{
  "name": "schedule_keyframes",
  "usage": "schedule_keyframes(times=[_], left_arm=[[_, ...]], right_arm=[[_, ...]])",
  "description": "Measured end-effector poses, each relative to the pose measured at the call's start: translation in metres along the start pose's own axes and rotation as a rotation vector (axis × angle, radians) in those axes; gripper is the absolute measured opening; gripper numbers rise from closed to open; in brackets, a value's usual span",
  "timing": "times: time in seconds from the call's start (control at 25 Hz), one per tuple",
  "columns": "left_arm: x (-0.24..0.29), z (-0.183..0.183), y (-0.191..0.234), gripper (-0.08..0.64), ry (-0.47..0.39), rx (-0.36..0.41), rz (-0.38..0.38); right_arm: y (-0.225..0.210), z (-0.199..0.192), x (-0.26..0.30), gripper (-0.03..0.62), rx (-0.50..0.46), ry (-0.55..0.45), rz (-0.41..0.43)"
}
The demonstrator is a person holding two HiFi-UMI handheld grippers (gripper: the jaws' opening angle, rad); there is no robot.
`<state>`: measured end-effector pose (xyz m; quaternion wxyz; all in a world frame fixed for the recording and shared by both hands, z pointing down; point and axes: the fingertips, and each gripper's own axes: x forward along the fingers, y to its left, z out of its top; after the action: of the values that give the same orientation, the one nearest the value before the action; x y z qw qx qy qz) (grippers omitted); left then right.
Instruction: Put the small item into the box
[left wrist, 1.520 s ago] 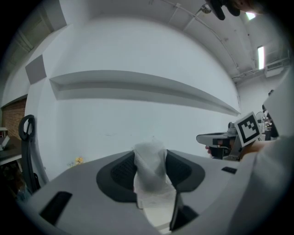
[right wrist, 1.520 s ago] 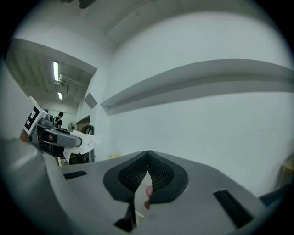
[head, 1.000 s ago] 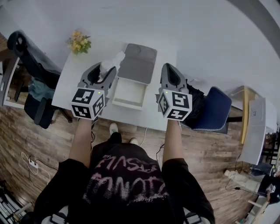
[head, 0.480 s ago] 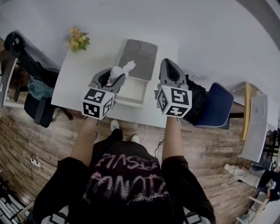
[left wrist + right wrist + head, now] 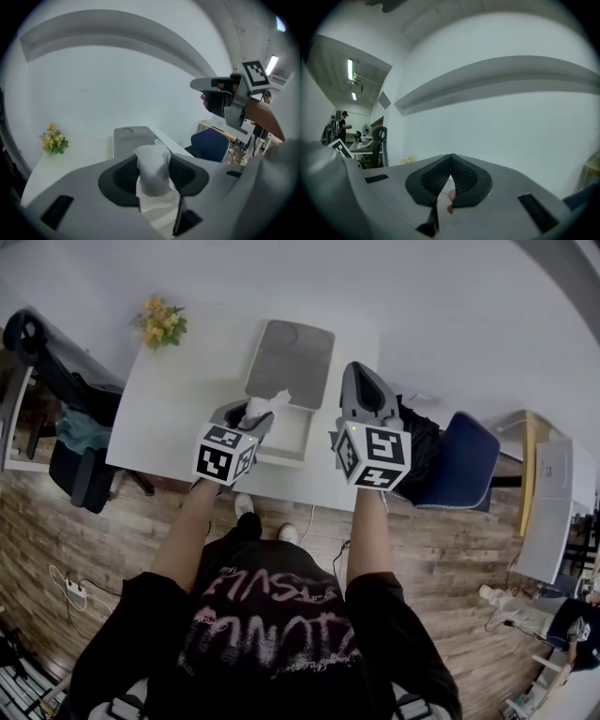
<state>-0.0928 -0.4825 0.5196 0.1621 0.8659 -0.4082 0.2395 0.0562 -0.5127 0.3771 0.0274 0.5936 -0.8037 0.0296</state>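
A crumpled white paper wad [image 5: 269, 405] sticks up between the jaws of my left gripper [image 5: 255, 412], which is shut on it. In the left gripper view the wad [image 5: 153, 170] fills the gap between the dark pads. The gripper hangs over the near left corner of the open box [image 5: 287, 439], a shallow white tray with its grey lid [image 5: 293, 354] folded back behind it. My right gripper [image 5: 362, 373] is held to the right of the box, above the table's right edge, shut with nothing in it. Its pads meet at the tip in the right gripper view [image 5: 451, 158].
The box lies on a white table [image 5: 173, 399] against the wall. A small bunch of yellow flowers [image 5: 157, 322] stands at the table's far left corner. A black office chair [image 5: 58, 367] is at the left; a black bag [image 5: 419, 454] and a blue chair [image 5: 461, 470] at the right.
My left gripper has carried the paper wad to the right and nearer, from beside the box to over its near left corner. The right gripper has barely moved.
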Motion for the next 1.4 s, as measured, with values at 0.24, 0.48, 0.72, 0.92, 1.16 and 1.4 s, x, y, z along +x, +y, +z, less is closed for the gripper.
schedule_keyframes(times=[0.24, 0.48, 0.72, 0.92, 1.16, 1.4], left_arm=[[0.023, -0.035, -0.004, 0.184, 0.113, 0.011, -0.022], [0.038, -0.062, -0.007, 0.186, 0.207, 0.042, -0.037], [0.05, -0.074, -0.009, 0.186, 0.268, 0.054, -0.055], [0.054, -0.088, -0.009, 0.187, 0.305, 0.076, -0.054], [0.056, -0.093, -0.008, 0.19, 0.311, 0.096, -0.055], [0.052, -0.09, -0.008, 0.193, 0.296, 0.076, -0.041]], right_arm=[[-0.006, -0.006, 0.0, 0.009, 0.004, 0.016, -0.011], [-0.012, -0.014, -0.002, 0.011, -0.002, 0.035, -0.026], [-0.019, -0.02, -0.004, 0.011, -0.004, 0.045, -0.044], [-0.022, -0.025, -0.005, 0.011, 0.001, 0.056, -0.05], [-0.022, -0.03, -0.002, 0.011, 0.0, 0.068, -0.048], [-0.026, -0.028, -0.004, 0.01, 0.003, 0.063, -0.054]])
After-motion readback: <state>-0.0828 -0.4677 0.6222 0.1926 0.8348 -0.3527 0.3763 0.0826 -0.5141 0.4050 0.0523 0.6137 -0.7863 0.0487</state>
